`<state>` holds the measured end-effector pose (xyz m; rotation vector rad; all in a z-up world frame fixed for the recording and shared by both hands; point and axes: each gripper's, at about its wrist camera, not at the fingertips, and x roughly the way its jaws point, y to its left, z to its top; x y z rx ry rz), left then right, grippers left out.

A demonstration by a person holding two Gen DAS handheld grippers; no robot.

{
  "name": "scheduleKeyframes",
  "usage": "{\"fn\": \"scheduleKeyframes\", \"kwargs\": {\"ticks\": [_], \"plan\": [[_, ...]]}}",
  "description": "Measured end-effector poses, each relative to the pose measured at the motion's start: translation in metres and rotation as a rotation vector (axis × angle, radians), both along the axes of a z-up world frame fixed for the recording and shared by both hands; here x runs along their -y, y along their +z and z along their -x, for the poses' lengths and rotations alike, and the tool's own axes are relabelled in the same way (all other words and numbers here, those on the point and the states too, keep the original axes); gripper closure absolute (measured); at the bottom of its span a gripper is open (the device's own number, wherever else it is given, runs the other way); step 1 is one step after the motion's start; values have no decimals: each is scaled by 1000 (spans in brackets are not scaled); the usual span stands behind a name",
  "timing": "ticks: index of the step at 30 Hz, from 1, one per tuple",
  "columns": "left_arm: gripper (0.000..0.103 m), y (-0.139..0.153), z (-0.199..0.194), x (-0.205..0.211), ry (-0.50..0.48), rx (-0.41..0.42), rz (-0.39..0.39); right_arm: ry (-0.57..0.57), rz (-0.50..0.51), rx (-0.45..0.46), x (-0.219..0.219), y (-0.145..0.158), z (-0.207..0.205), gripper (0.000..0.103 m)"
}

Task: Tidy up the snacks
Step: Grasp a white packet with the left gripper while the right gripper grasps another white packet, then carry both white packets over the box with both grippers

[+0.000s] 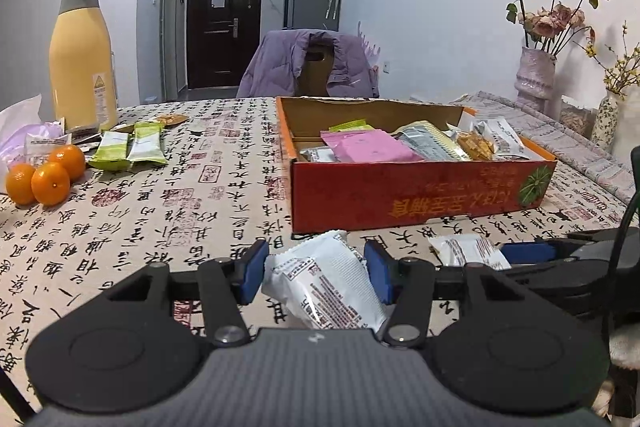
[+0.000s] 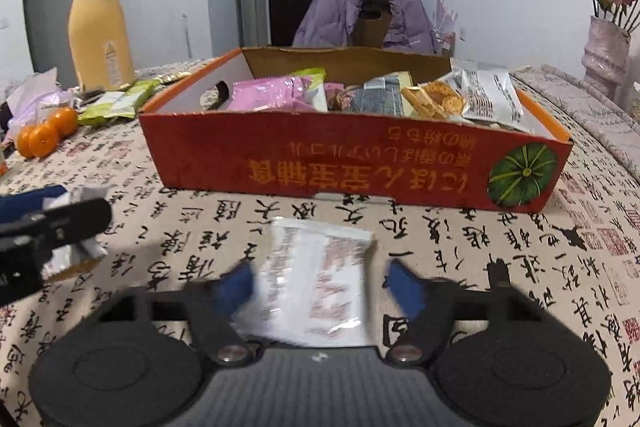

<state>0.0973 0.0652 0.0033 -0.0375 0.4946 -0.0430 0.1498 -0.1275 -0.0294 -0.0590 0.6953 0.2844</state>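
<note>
My left gripper [image 1: 316, 270] is shut on a white snack packet [image 1: 324, 287], its blue pads pressing both sides just above the tablecloth. A second white packet [image 2: 316, 279] lies flat on the cloth between the blue pads of my right gripper [image 2: 320, 287]. The left pad is at the packet's edge and the right pad stands a little clear, so the jaws are open. Just beyond both grippers is a red cardboard box [image 2: 320, 163] holding several snack packets, a pink one [image 2: 268, 93] among them. Two green packets [image 1: 128, 147] lie loose at the far left.
A tall yellow bottle [image 1: 82, 55], three oranges [image 1: 48, 175] and a plastic bag [image 1: 20, 131] crowd the table's far left. Vases with dried flowers [image 1: 536, 79] stand at the right edge. A chair draped with a purple jacket [image 1: 312, 63] is behind the box.
</note>
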Motion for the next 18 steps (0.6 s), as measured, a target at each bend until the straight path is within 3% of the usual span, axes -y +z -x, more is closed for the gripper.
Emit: {"fn": "scheduleKeyframes", "kwargs": {"ticks": [8,18], "plan": [[49,5,0,5,26,15,17,88,-46,46,12,5,10,62],[49,22,-9,18,26,47,23,105,-84,162,36,29,17,63]]}}
